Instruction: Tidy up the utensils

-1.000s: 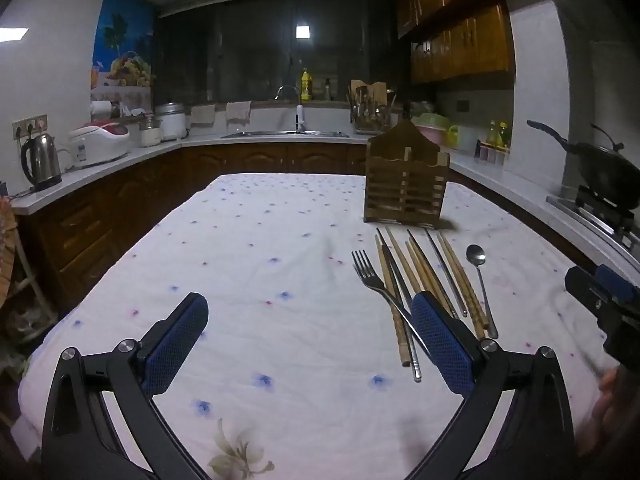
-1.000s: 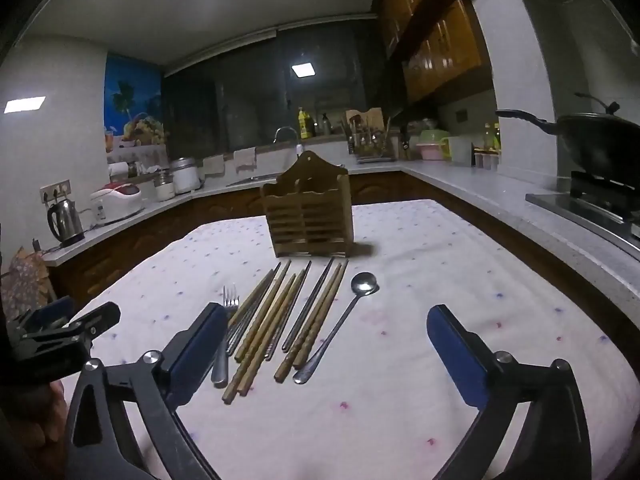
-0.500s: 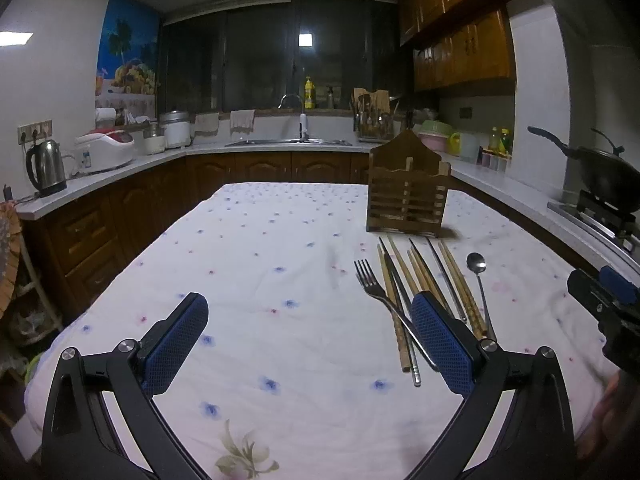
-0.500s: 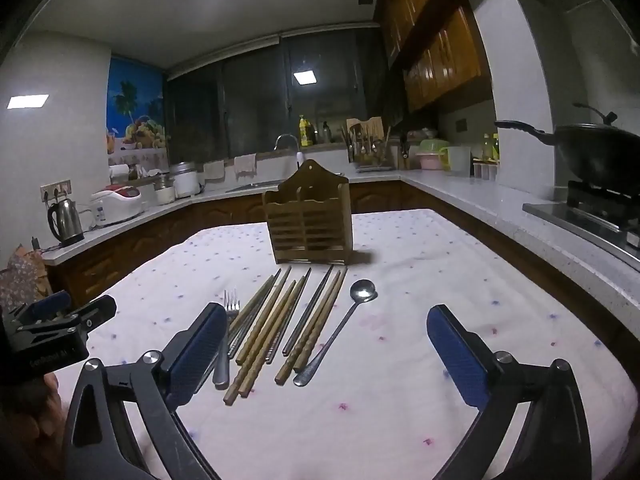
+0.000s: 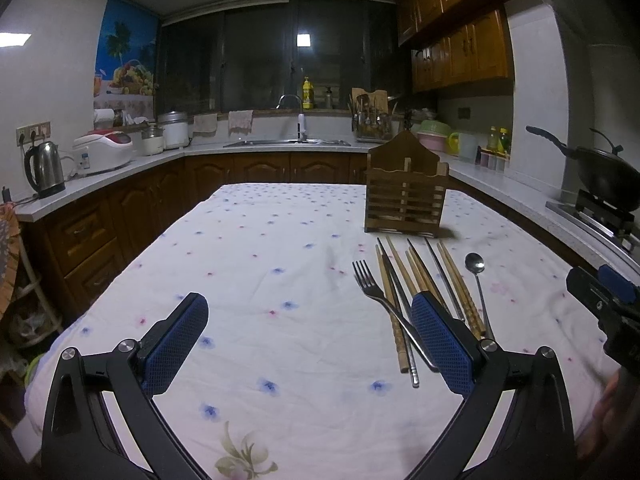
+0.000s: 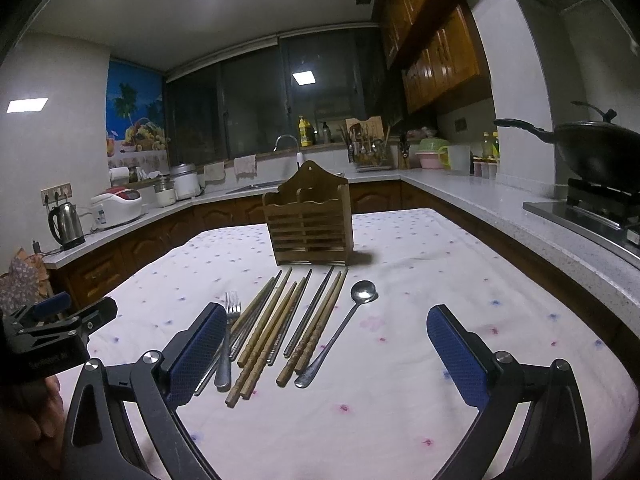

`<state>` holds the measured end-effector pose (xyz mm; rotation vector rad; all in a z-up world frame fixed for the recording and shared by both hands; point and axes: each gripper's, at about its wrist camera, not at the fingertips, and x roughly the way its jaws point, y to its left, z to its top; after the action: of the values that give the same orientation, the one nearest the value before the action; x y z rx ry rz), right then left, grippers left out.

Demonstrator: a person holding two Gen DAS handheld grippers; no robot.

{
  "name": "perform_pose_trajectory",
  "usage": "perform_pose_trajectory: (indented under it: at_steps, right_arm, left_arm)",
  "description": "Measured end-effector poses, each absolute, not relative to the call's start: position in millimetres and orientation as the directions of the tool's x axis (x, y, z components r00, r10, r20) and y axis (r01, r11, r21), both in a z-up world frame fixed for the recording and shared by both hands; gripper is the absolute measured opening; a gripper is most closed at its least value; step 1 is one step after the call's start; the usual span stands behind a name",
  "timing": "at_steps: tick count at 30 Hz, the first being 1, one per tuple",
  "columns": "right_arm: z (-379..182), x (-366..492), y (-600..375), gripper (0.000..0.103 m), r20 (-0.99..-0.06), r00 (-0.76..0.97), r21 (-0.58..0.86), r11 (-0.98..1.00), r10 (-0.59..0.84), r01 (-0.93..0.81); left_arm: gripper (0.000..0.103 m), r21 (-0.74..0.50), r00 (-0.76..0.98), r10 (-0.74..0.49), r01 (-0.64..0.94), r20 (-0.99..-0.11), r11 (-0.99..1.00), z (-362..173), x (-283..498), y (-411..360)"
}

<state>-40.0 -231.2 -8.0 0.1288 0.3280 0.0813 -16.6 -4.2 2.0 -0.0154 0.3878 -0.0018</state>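
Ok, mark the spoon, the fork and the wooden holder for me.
spoon [image 6: 363, 291], right wrist view, on its bowl.
fork [image 5: 363, 275], left wrist view, on its tines.
wooden holder [image 6: 310, 228], right wrist view, on its slatted front.

The table [image 5: 248, 248] is viewed low and forward from each wrist, the left view from further left. The rack [image 5: 405, 196] [image 6: 309, 220] and utensils [image 5: 416, 276] [image 6: 296, 316] are shared.

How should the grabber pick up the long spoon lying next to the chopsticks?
Probably by the thin handle, around its middle, coming straight down from above. The spoon lies flat on the tablecloth, so only its narrow sides can be pinched. Its right side is bare cloth, while the wooden chopsticks crowd its left. The right gripper is open and nearest.
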Motion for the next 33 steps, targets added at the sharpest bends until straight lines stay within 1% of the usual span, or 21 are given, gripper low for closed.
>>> perform_pose_trajectory:
  at_steps: [26,33]
  right_arm:
    - [-8.9,-39.2,-227.7,0.101,-0.326,0.939,0.149,0.987,0.109,-0.062]
    - [-10.0,-40.2,-224.8,0.101,-0.332,0.936,0.154,0.986,0.114,-0.065]
  left_arm:
    - [0.103,-0.030,0.916,-0.021,0.010,-0.401,1.000,-0.8,-9.9,-0.6]
    - [0.103,-0.060,0.904,-0.042,0.018,-0.424,0.998,-2.9,-4.2,3.2]
